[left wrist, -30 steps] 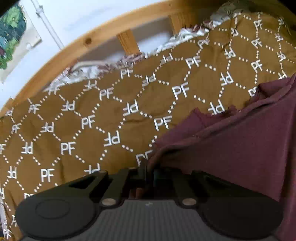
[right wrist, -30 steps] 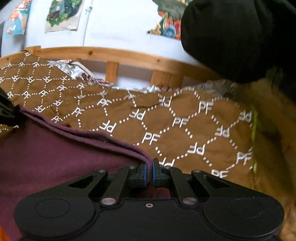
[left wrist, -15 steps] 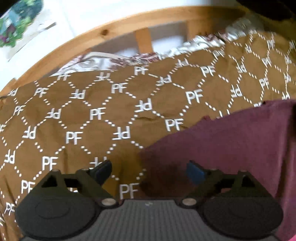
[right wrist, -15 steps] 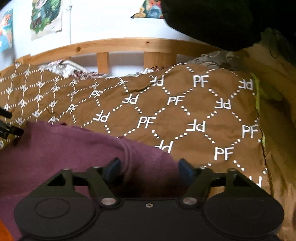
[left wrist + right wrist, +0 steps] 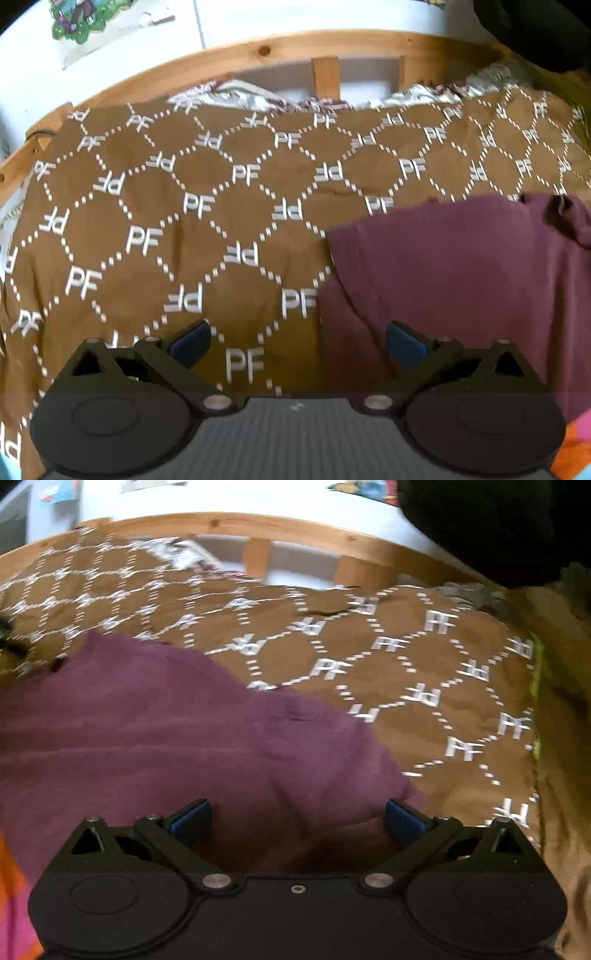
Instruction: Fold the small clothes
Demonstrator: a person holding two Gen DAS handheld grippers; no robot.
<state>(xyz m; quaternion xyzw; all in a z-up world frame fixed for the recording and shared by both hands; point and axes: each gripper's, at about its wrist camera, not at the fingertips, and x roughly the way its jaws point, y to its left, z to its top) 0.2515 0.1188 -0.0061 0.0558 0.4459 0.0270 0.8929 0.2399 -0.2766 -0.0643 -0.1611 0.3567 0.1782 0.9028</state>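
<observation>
A maroon garment (image 5: 461, 273) lies flat on a brown bedspread (image 5: 221, 206) printed with white PF letters. My left gripper (image 5: 297, 341) hovers over the garment's left edge, its jaws still opening wide, with nothing pinched between them; the blue pads (image 5: 190, 341) are clear of the cloth. In the right wrist view the same maroon garment (image 5: 166, 738) fills the lower left, and my right gripper (image 5: 297, 819) is above its right edge, jaws likewise opening wide and holding nothing.
A wooden bed rail (image 5: 295, 48) with upright slats runs along the far edge, with a white wall and posters behind. Crumpled patterned bedding (image 5: 251, 96) lies by the rail. A dark fabric mass (image 5: 498, 524) hangs at the upper right. Orange and pink cloth (image 5: 14, 893) shows at the lower left.
Both grippers were shut on the garment's edge and have let it go, their jaws spreading wide. The left one slid leftward over the bedspread; the garment now lies flat.
</observation>
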